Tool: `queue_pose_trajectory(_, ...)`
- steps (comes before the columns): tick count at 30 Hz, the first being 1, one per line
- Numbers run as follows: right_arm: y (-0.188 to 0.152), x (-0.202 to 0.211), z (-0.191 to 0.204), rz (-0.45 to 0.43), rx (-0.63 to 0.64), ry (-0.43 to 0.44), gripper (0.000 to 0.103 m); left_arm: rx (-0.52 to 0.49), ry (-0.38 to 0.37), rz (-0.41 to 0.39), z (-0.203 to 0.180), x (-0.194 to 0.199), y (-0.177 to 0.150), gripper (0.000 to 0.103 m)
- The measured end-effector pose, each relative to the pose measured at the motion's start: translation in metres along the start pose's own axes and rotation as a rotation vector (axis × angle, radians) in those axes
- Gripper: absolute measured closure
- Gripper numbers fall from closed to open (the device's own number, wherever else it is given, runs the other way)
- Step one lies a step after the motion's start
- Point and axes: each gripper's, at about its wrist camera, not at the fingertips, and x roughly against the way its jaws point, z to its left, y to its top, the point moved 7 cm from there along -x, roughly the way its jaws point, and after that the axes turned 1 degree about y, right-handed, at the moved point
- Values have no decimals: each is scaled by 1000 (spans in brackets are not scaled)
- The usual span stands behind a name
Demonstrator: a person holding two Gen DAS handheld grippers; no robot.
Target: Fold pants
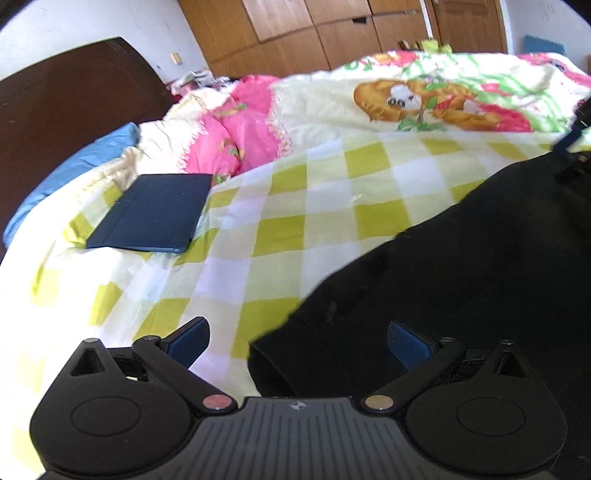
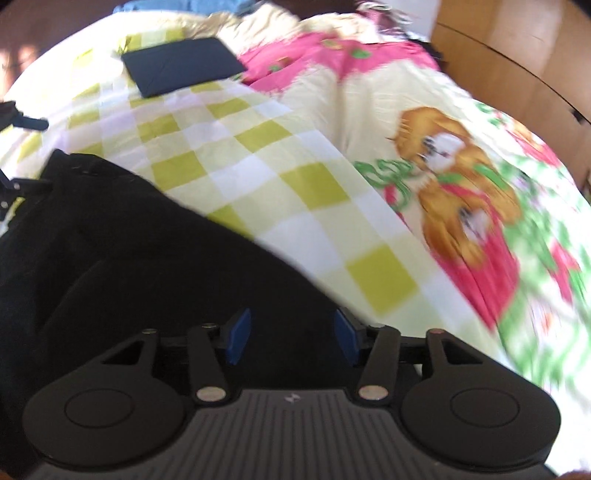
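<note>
Looking along the left gripper (image 1: pixel 297 345), we see its 2 blue pads spread wide with nothing between them: the left pad (image 1: pixel 188 341) hangs over the checked sheet, the right one over black cloth. The black pants (image 1: pixel 461 277) lie spread on the green-and-white checked bedsheet (image 1: pixel 295 206), filling the lower right of this view, with one edge of the cloth running just beneath the gap between the fingers.

From the right wrist camera we find the right gripper (image 2: pixel 291 341) released too — its pads stand apart, though less widely than the left pair, and grasp nothing. Under them lie the pants (image 2: pixel 129 240), which here cover the lower left of the view and stretch away toward the upper left, where part of another black device shows at the frame edge (too cut off for us to say more).

Farther up the bed a dark blue flat case (image 1: pixel 155 214) rests on the sheet, well apart from the pants. Beside it lies a rumpled pink-and-cream quilt (image 1: pixel 424 99) printed with cartoon bears, and beyond that — wooden wardrobe doors (image 1: pixel 314 33) and a dark headboard (image 1: pixel 74 88).
</note>
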Motion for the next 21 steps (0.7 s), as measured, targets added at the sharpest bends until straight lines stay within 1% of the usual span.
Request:
queue_pose_trajectory(2,9,-17,0,33,31,19,49,-20,-38,14,-3,-12,5,0)
queue_pose_trajectory(3,12,-25,-1,49,44,38,46,-28,-60,21,-5,-16,5,0)
queue_pose_trajectory(6,18,-46,-2,84,39,90,41,-58,-115,61,-17,-34,4,0)
queue_pose_trajectory(8,17,-56,-3,92,25,104,39,-92,-129,99,-24,-47,-2,0)
queue_pose_trajectory(9,14,-56,-2,86,13,110,38,-114,-123,103,-29,-51,-5,0)
queue_pose_trajectory(12,9,-56,-1,68,9,109,39,-116,-123,95,-33,-52,-5,0)
queue_pose_trajectory(18,10,-55,0,79,-3,109,43,-88,-171,121,-28,-59,-5,0)
queue_pose_trajectory(21,9,-54,0,81,-5,102,45,-94,-169,125,-28,-61,-5,0)
